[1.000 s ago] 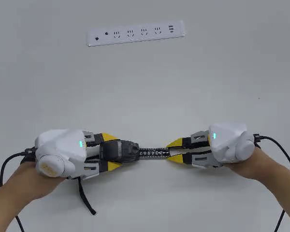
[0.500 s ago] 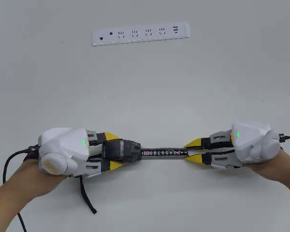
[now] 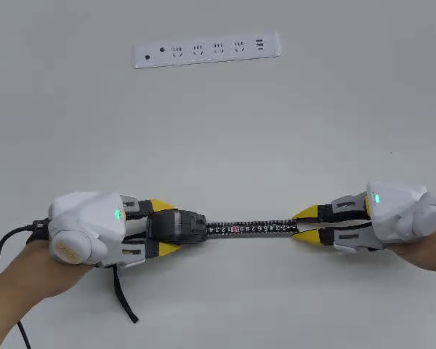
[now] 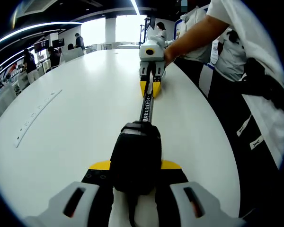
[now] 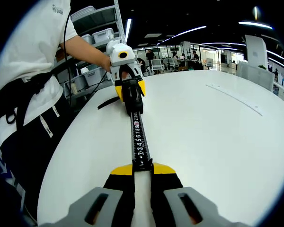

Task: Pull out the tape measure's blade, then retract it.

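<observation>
In the head view, the tape measure [image 3: 178,226] is seen held off the left side of the white counter [image 3: 225,131], its dark case clamped between the yellow-tipped jaws of the left claw [image 3: 167,227]; the blade [image 3: 251,228] is drawn out to the right in a straight line, and its end is pinched by the right claw [image 3: 299,226], whose jaws are set narrow; a black strap [image 3: 122,294] is seen trailing from the left claw towards the near edge; a white power strip [image 3: 207,50] is laid well apart at the far side.

In the left gripper view, the case [image 4: 135,156] is gripped from both sides by the left claw [image 4: 135,165]; the numbered blade [image 4: 146,108] is run forward to the right claw [image 4: 150,89], by which its tip is held.

In the right gripper view, the right claw [image 5: 143,166] is closed on the blade's end; the blade [image 5: 138,135] is stretched just above the counter [image 5: 203,137] to the case [image 5: 132,99], which is held in the left claw [image 5: 128,87].
</observation>
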